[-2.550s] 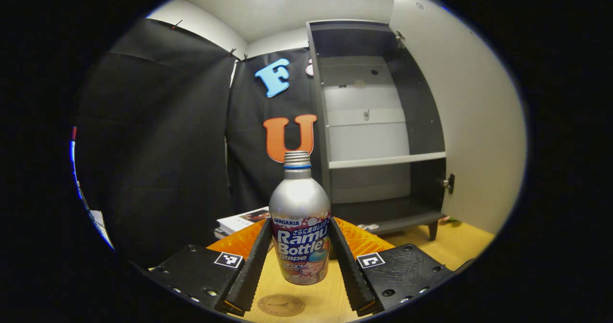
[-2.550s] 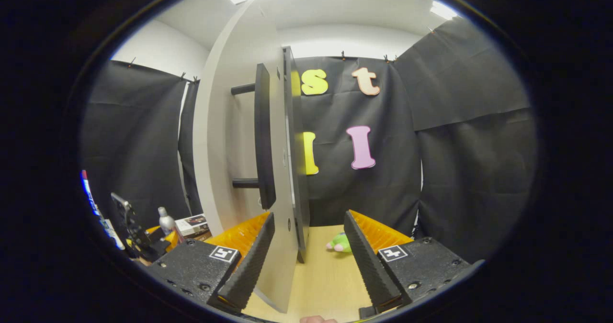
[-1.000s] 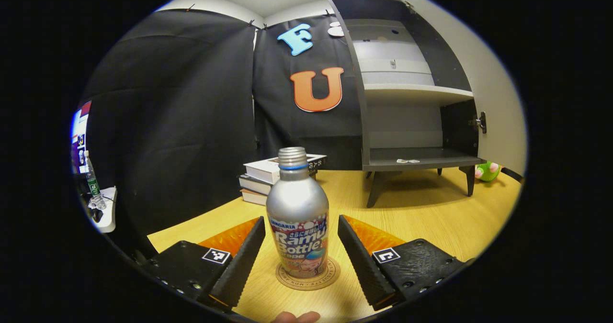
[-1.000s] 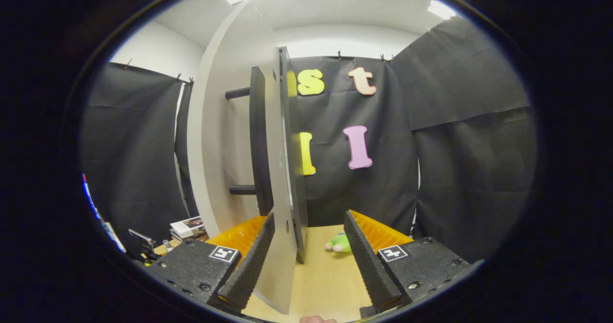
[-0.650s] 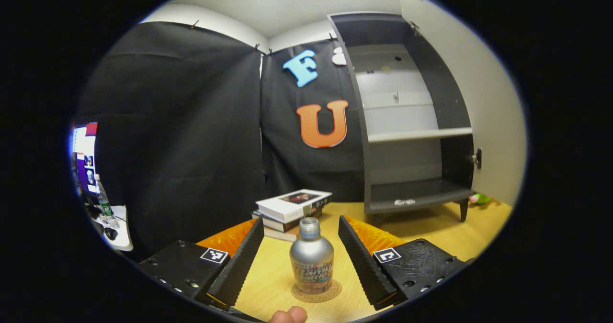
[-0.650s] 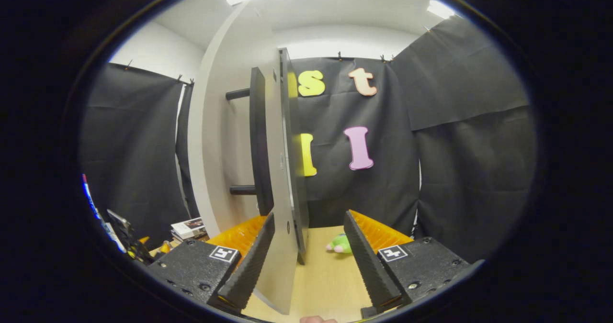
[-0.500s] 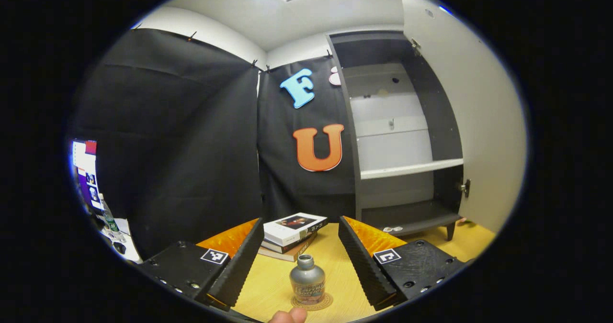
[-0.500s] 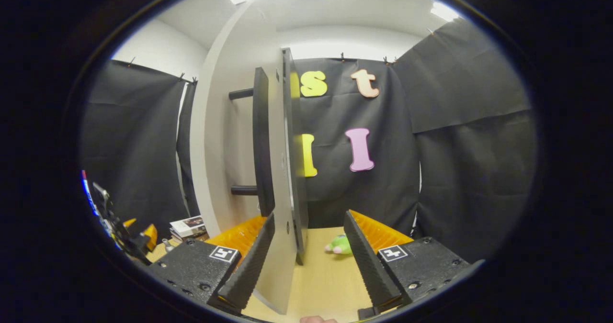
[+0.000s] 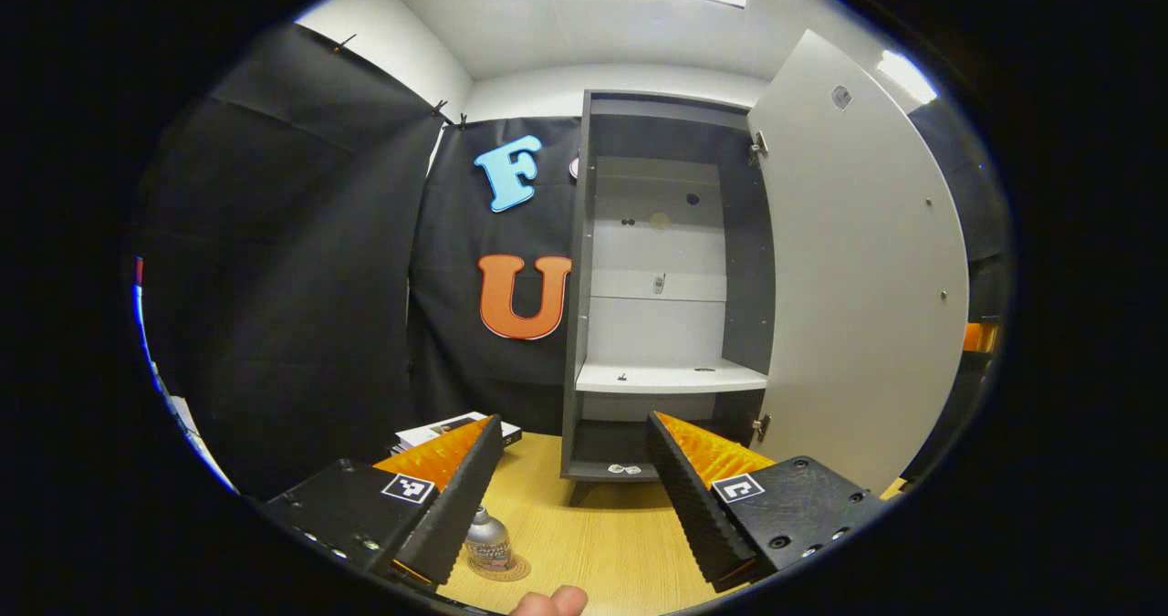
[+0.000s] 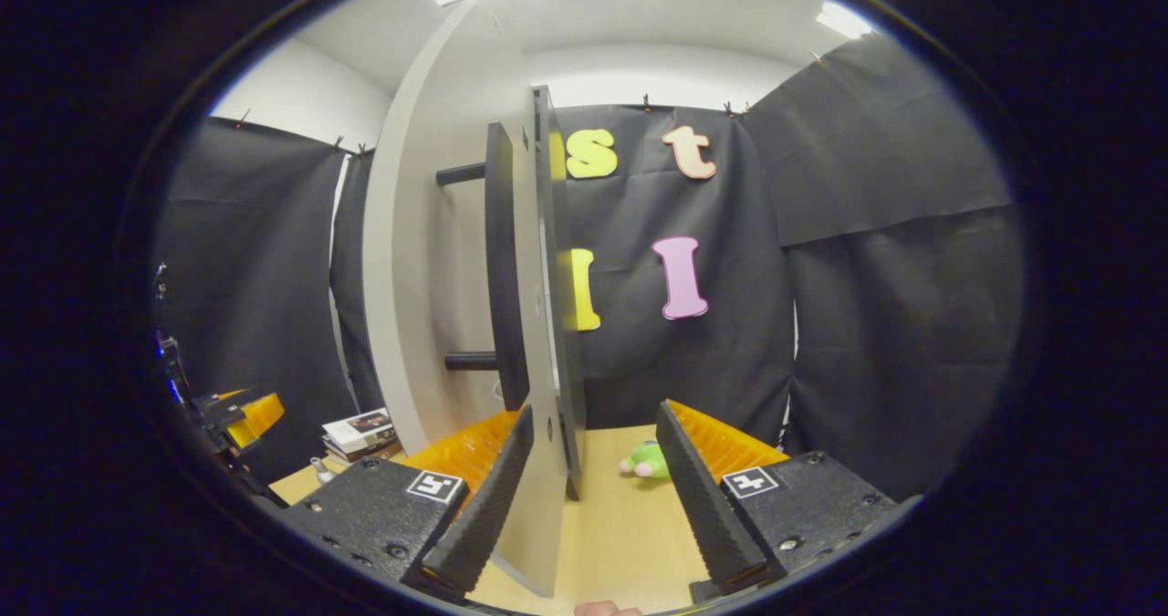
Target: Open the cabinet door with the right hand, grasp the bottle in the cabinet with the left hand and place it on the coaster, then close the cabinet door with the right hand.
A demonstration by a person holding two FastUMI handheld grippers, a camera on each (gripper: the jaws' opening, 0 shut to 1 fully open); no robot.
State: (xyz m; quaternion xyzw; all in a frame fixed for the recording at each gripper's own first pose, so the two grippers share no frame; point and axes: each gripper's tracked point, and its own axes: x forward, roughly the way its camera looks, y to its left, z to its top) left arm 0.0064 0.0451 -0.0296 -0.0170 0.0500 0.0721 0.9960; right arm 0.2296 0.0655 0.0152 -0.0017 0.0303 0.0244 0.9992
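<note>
Black cloth walls the booth on all sides, under a white ceiling with bright light panels. Against the cloth a tall grey cabinet [image 9: 662,260] stands on a light wooden table [image 9: 602,543], its pale door [image 9: 862,278] swung wide to the cabinet's right. Inside the cabinet, one white shelf sits above a dark floor board; both compartments hold no bottle, only small specks too small to make out. Bare tabletop stretches in front of the cabinet.

From the right gripper view the door [image 10: 529,324] is seen edge-on, with its dark bar handle [image 10: 500,260] standing off the face on two posts. Its lower edge runs down between the fingers of the right gripper [image 10: 593,497], which stand wide apart; the door's face lies close against the left finger, though whether they touch cannot be told, and the other finger is well clear of it.

Left of the cabinet, a stack of books [image 9: 452,431] lies on the table. Beyond the door's edge a small green soft toy [image 10: 646,460] rests on the wood.

The left gripper [image 9: 570,497] hangs above the table before the cabinet, fingers spread wide and holding nothing. The silver bottle [image 9: 488,541] stands upright on the round coaster [image 9: 502,569], in front of the cabinet and to its left, partly hidden behind the left finger. A fingertip [image 9: 550,601] shows at the bottom edge.
</note>
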